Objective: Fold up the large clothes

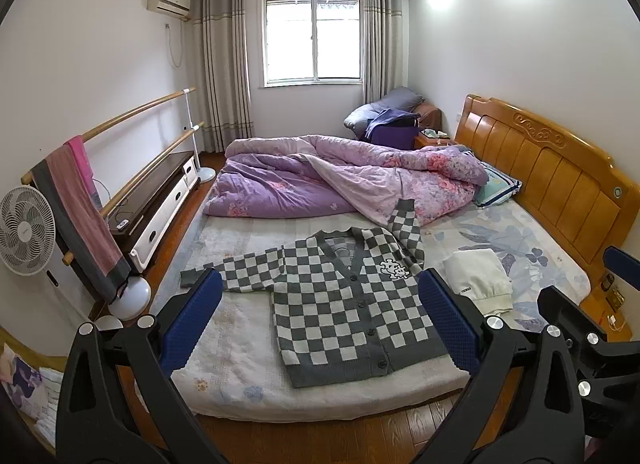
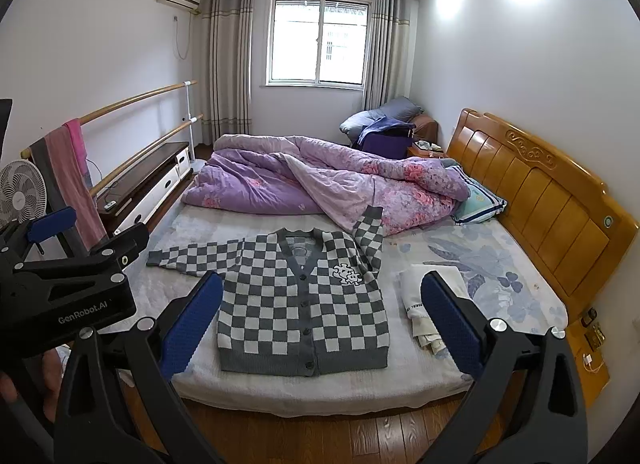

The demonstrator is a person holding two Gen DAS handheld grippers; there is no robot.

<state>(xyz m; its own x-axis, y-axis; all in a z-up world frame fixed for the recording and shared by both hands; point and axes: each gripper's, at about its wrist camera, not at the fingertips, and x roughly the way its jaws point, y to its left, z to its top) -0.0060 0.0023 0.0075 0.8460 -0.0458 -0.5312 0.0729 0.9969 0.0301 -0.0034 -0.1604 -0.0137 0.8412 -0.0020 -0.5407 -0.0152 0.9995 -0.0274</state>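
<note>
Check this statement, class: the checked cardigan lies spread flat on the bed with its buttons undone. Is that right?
Not quite. The cardigan does lie spread flat on the bed, but its buttons are done up, as the right wrist view shows.

Home bedroom: wooden-headboard bed (image 1: 540, 183), rumpled quilt (image 1: 320, 179), curtained window (image 1: 312, 39).

Ahead of my two tongs, left (image 1: 320, 320) and right (image 2: 322, 322), I count one checkered cardigan (image 2: 304, 308) between them, one folded white garment (image 2: 416, 296) by the right tongs, one purple quilt (image 2: 320, 187) beyond, one pillow (image 2: 478, 199), one fan (image 2: 18, 191) far left.
</note>
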